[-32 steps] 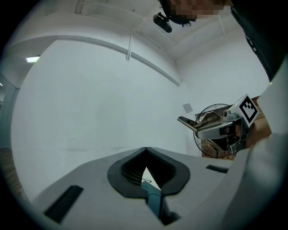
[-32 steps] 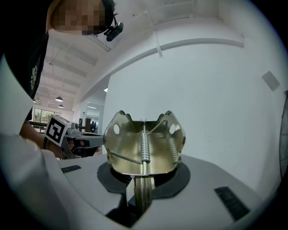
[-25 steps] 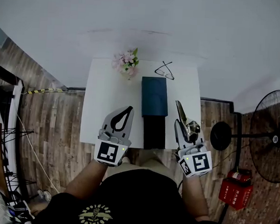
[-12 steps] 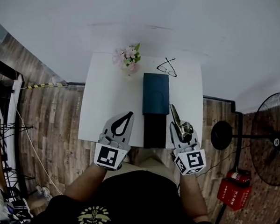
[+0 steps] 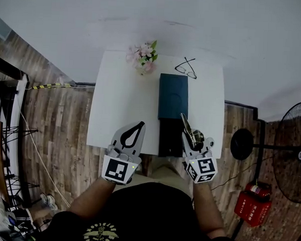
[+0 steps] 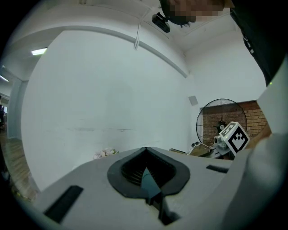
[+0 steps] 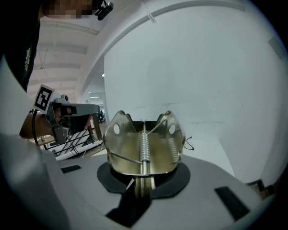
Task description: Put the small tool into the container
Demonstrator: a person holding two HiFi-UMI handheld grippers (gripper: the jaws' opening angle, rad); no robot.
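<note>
My right gripper (image 5: 190, 140) is shut on a small brass-coloured metal tool (image 5: 186, 125) with a coil spring (image 7: 144, 143); the tool sticks out past the jaws over the table's near right part. Just left of it lies a black box (image 5: 170, 138), butted against a dark teal box (image 5: 173, 96) in the middle of the white table (image 5: 121, 106). My left gripper (image 5: 138, 126) hovers at the table's near edge, left of the black box, jaws shut and empty (image 6: 145, 150). Whether the black box stands open I cannot tell.
Pink flowers (image 5: 144, 55) and a pair of glasses (image 5: 186, 68) lie at the table's far side. A standing fan (image 5: 290, 150) and a red canister (image 5: 251, 208) are on the wood floor to the right. A white wall rises behind the table.
My right gripper has drifted left with the tool, closer to the black box. The left gripper has stayed about where it was.
</note>
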